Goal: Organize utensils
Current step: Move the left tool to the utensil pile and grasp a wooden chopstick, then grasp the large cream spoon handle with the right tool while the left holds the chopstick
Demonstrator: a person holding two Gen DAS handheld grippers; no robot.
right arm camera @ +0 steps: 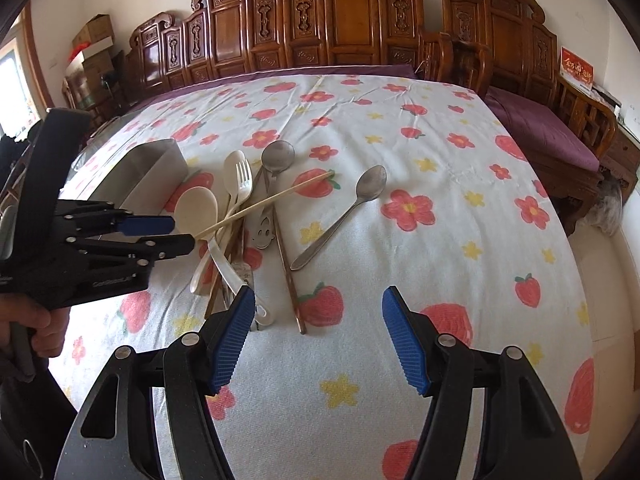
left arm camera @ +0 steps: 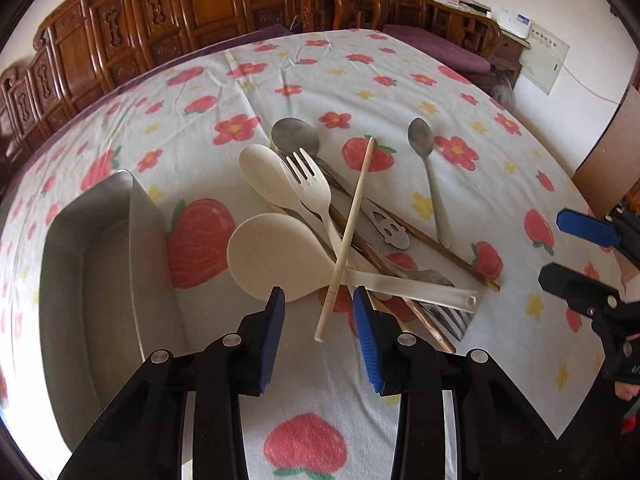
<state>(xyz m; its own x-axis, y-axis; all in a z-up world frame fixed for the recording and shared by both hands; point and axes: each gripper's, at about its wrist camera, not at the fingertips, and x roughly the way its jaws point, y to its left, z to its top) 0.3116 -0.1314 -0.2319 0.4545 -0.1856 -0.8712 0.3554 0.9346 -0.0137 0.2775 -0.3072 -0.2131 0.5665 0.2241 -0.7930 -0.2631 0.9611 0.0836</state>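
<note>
A pile of utensils lies on the flowered tablecloth: a pale chopstick (left arm camera: 347,236) (right arm camera: 264,204), a white fork (left arm camera: 310,188), two white spoons (left arm camera: 272,256), a round metal spoon (left arm camera: 295,135), brown chopsticks (left arm camera: 436,246) and a metal fork. A lone metal spoon (left arm camera: 429,168) (right arm camera: 344,216) lies to the right. My left gripper (left arm camera: 319,300) (right arm camera: 182,234) is open, its jaws on either side of the pale chopstick's near end. My right gripper (right arm camera: 318,304) (left arm camera: 560,244) is open and empty, above the cloth right of the pile.
A metal tray (left arm camera: 92,264) (right arm camera: 148,168) stands left of the pile. Carved wooden benches (right arm camera: 340,20) with purple cushions line the far and right sides of the table. The table's right edge (right arm camera: 576,264) drops to a pale floor.
</note>
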